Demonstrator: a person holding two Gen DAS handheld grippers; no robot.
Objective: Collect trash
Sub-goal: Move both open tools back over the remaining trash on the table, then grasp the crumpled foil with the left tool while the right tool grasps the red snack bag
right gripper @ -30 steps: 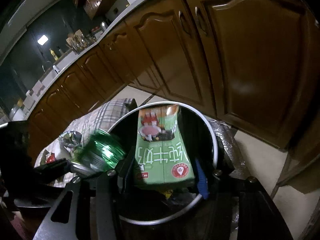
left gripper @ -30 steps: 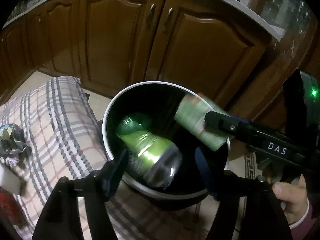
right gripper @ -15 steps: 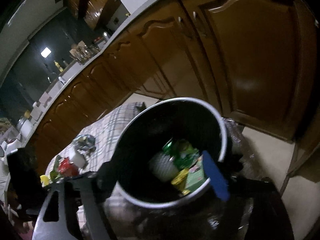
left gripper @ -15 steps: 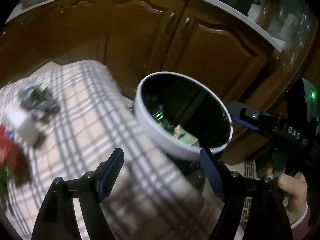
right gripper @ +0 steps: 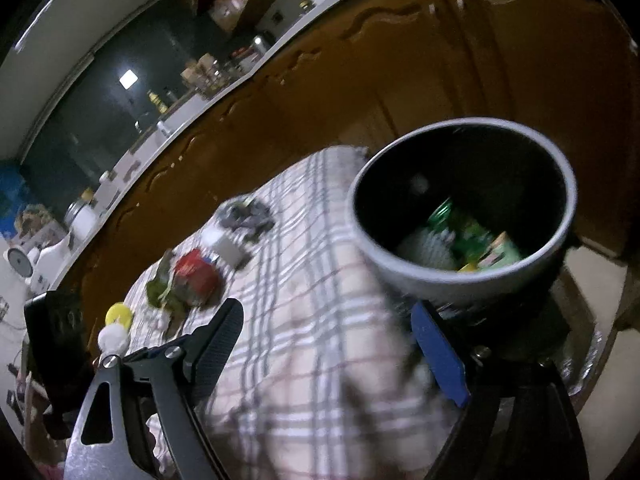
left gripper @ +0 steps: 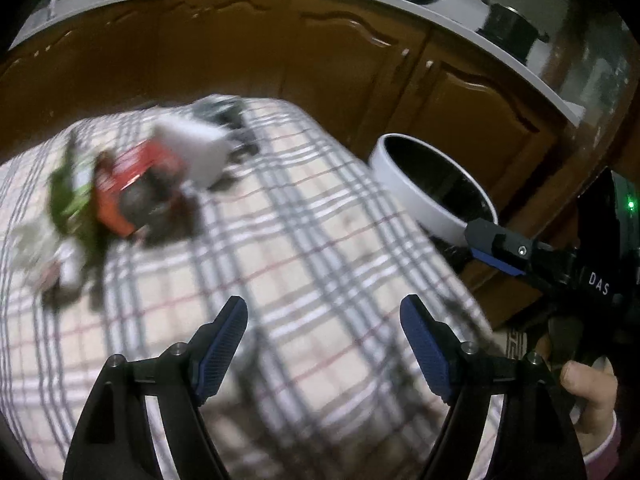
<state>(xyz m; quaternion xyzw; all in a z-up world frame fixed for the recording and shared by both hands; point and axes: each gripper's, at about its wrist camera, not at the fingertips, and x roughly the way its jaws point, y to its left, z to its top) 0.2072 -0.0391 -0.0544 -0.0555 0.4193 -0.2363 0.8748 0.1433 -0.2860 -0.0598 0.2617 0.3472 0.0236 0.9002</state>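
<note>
My left gripper [left gripper: 322,312] hangs open over the plaid tablecloth [left gripper: 300,240] with nothing between its fingers. Ahead and to its left lies blurred trash: a red packet [left gripper: 132,184], a white box [left gripper: 192,148], a green wrapper [left gripper: 68,196] and a dark crumpled wrapper [left gripper: 224,116]. The white-rimmed black bin [left gripper: 404,192] stands off the table's right edge. My right gripper [right gripper: 328,312] is open and empty near the bin [right gripper: 400,264], which holds a green can and a green carton [right gripper: 472,240]. The right wrist view also shows the red packet [right gripper: 196,276], a yellow lid [right gripper: 119,315] and a white ball [right gripper: 113,338].
Brown wooden cabinets [left gripper: 240,60] under a pale countertop run behind the table and the bin. A dark pot [left gripper: 508,28] stands on the counter. A person's hand [left gripper: 588,396] holds the right gripper's handle at the lower right. Floor shows right of the bin [right gripper: 592,272].
The green can and the green carton left the jaws and dropped into the bin. Both grippers then swung left, from above the bin to above the plaid cloth.
</note>
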